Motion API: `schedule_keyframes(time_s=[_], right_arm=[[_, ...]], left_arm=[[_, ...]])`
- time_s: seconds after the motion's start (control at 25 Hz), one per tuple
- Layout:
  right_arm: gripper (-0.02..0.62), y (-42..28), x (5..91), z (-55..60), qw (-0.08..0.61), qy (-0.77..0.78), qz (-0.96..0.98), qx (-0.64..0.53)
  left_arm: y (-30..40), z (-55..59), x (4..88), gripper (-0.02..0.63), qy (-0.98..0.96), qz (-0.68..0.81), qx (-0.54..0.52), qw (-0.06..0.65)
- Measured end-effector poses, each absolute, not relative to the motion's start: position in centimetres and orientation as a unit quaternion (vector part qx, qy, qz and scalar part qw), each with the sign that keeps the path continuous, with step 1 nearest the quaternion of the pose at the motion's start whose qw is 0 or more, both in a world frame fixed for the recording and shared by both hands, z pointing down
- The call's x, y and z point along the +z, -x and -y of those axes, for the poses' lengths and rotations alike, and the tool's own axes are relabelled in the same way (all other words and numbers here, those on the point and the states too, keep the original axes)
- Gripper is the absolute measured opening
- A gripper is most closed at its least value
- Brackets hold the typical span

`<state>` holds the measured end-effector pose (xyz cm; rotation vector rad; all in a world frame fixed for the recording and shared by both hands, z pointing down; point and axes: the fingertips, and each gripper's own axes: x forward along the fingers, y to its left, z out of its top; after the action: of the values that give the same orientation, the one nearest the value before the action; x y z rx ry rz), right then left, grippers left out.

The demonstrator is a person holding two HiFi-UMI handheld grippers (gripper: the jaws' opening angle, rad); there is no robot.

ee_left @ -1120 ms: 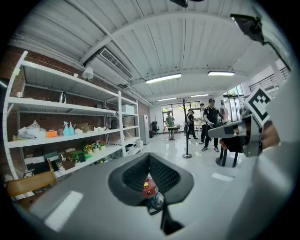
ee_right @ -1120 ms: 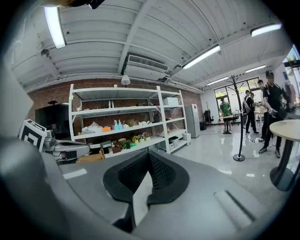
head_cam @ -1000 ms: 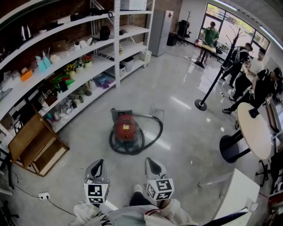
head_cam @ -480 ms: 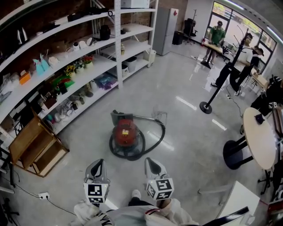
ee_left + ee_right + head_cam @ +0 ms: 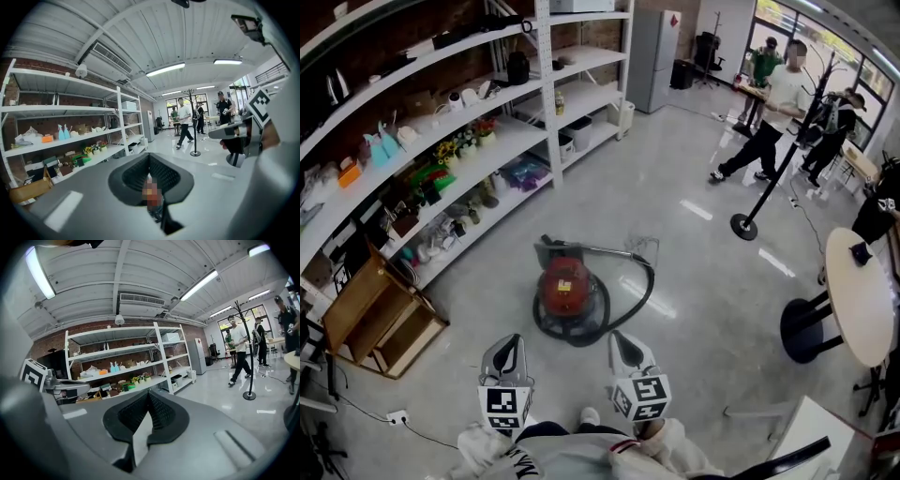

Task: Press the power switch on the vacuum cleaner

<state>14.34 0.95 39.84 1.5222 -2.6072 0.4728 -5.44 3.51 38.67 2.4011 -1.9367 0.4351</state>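
Head view shows the red canister vacuum cleaner [image 5: 567, 289] standing on the polished floor, ahead of the person and well apart from both tools, its dark hose [image 5: 643, 281] curling round the right side of the body. The power switch is too small to pick out from here; there is only a pale patch on the top of the canister, so the first need, as I judge it, is to close the distance and get low enough to find the button. The left gripper [image 5: 511, 345] and right gripper [image 5: 622, 343] are held side by side close to the body, pointing forward toward the vacuum, marker cubes nearest the person and light sleeves just behind them. Both gripper views look out level across the room at the white shelving [image 5: 548, 94] and the ceiling, so the tools are raised rather than aimed down. Each pair of jaws has its tips pressed together with nothing between them, which suits the job: a closed tip makes a single blunt point for pushing. A good press would probably come straight down on the switch with one gripper, not at a slant that could roll the canister, with the feet stepping clear of the hose loop. People [image 5: 769, 103] are walking near a pole stand [image 5: 769, 178] at the far right, away from the work.
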Motion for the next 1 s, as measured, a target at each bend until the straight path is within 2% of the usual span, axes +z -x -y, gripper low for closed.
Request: schedule_keyframes(time_s=[1.0], right_arm=[[0.000,-14.3,40.9,4.4,0.063,-0.514,0.840,0.163]], left_arm=[[6.0,2.9,40.2,0.000,-0.781,0.609,0.135,0.036]])
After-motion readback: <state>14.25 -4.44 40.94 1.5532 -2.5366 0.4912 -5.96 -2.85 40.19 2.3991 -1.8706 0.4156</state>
